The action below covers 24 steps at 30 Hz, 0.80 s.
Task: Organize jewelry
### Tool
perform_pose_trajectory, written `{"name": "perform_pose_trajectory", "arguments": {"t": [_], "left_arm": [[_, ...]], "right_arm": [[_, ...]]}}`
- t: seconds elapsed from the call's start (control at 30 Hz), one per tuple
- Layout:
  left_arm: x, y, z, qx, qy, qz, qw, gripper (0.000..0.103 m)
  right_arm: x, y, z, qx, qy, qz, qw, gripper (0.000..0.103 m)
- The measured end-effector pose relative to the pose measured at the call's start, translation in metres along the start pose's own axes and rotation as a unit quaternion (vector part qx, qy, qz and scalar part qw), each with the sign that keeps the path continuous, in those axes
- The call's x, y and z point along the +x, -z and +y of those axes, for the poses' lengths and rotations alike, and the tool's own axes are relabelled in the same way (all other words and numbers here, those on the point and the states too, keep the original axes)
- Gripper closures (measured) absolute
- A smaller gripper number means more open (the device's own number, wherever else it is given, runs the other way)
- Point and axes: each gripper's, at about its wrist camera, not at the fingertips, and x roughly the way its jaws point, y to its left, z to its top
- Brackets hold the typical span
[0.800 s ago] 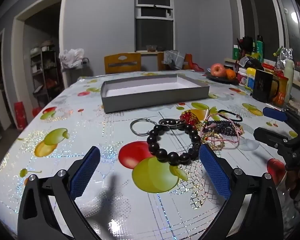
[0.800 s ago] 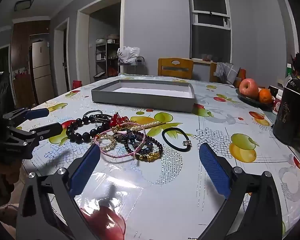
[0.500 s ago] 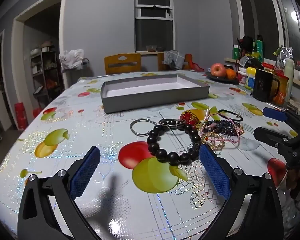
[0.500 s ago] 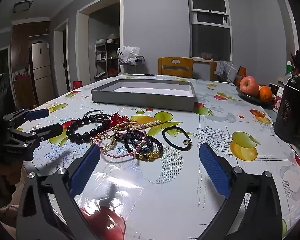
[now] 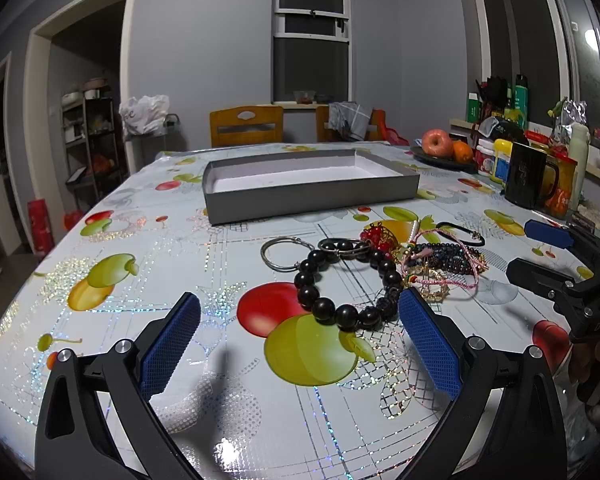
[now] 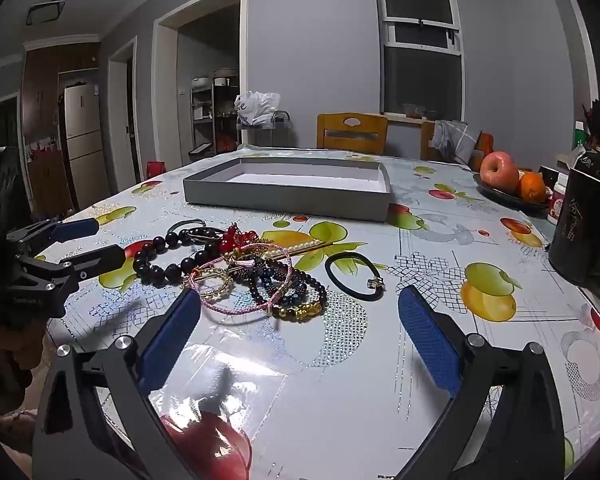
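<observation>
While both grippers gape, black bead bracelet [image 5: 346, 280] lies untouched

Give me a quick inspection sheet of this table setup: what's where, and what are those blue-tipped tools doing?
Surface: table under a fruit-print cloth.
Job's things: grey tray, nothing seen inside; black bead bracelet, metal ring, tangled bracelets, black hair tie on the cloth.
Clutter: black mug, fruit plate, bottles, clear plastic bag.
Grippers: left gripper and right gripper open, holding nothing.
Cables: nothing seen.
Surroundings: wooden chairs, window, doorway, shelving.
</observation>
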Motion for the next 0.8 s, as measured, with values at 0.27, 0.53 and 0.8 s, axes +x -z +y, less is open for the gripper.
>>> {"name": "perform_pose_trajectory", "arguments": {"t": [0.27,0.53,0.8], "left_arm": [[-0.0009,-0.0011,0.0010,0.000,0.000,0.001,1.0000,0.004],[-0.0013,-0.0005,0.0015,-0.001,0.001,0.001,1.0000,0.004],[-0.0010,-0.0003,0.0018,-0.001,0.001,0.001,1.0000,0.004]], "right_arm": [[0.0009,0.0001,0.0000,0.000,0.000,0.000,1.000,0.005],[-0.0006,-0.0002,0.0001,0.000,0.000,0.001,1.000,0.005],[-0.0005,-0.0002,0.0001,0.001,0.000,0.000,1.000,0.005]]}}
